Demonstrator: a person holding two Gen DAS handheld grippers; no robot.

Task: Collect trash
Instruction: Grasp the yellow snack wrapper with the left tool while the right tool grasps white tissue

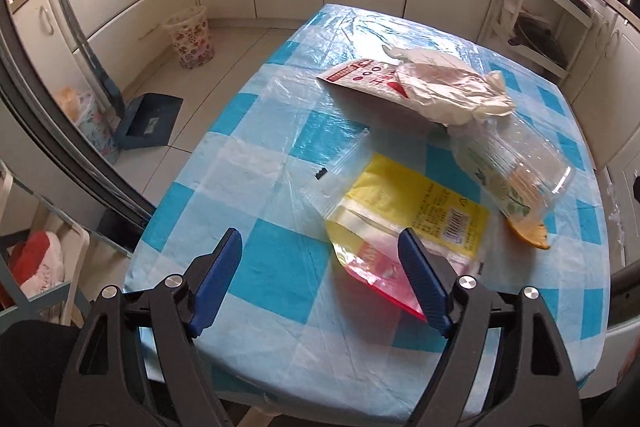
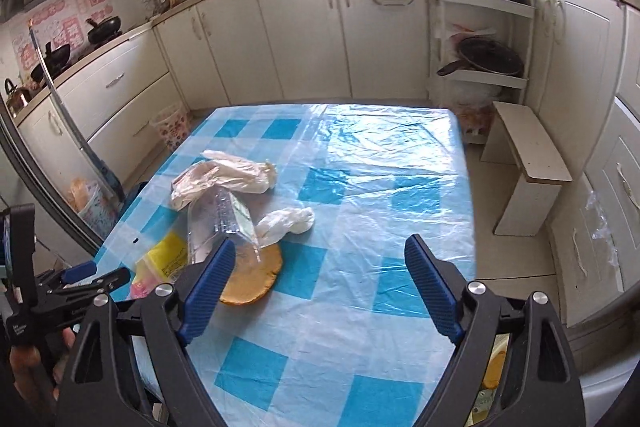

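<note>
the left wrist view looks steeply down from the table's [image 1: 256,267] near-left corner, close over the litter. the right wrist view sits at the near edge, facing across the table [image 2: 360,307] toward the cabinets [image 2: 304,27]. both share the tabletop and wastebasket [image 1: 190,37].

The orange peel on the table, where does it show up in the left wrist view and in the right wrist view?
Left wrist view: orange peel at right of centre, mostly hidden under the clear plastic bottle.
Right wrist view: orange peel at lower left of centre, beside the right tool's left finger.
Shared landmark: the yellow zip bag.
</note>
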